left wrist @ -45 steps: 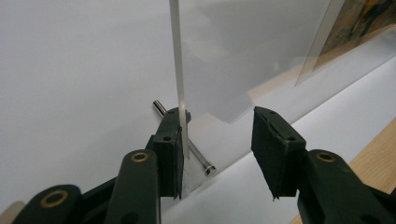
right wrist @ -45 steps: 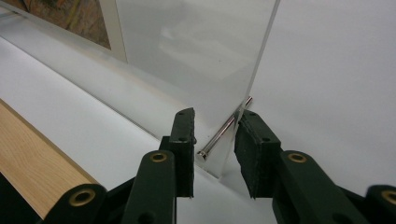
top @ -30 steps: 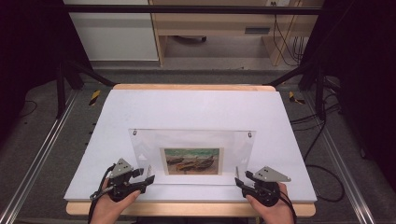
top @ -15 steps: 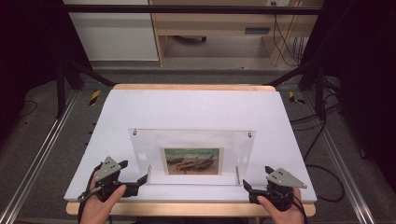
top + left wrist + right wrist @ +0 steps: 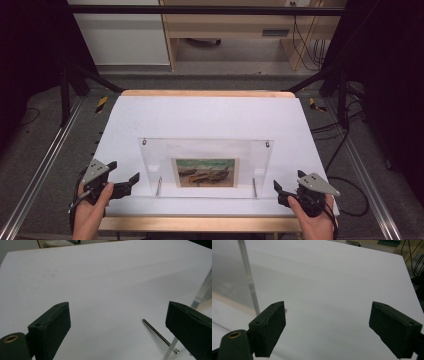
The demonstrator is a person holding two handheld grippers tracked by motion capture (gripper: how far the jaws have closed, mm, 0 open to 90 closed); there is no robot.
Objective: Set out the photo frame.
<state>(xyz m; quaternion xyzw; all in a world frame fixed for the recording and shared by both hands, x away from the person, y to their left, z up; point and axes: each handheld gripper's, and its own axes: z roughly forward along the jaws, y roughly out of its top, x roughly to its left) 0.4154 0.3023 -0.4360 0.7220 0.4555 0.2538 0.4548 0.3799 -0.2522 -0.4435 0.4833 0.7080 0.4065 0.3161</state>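
A clear acrylic picture frame [image 5: 206, 165] stands upright on the white table top [image 5: 210, 117], holding a small print of beached boats [image 5: 206, 172]. Its metal support pin [image 5: 156, 333] and clear edge [image 5: 203, 287] show at the right of the left gripper view. Its other clear edge [image 5: 249, 280] rises at the left of the right gripper view. My left gripper [image 5: 122, 179] is open at the table's front left, a short way left of the frame. At the front right my right gripper [image 5: 287, 187] is open just right of the frame. Neither holds anything.
The wooden front edge [image 5: 200, 224] of the table runs between the person's hands. Metal rails [image 5: 40, 170] flank the table on the floor. A wooden bench [image 5: 235, 25] and cables [image 5: 305, 35] lie beyond the far edge.
Both hands have drawn back toward the front edge and outward, away from the frame. The frame has not moved.
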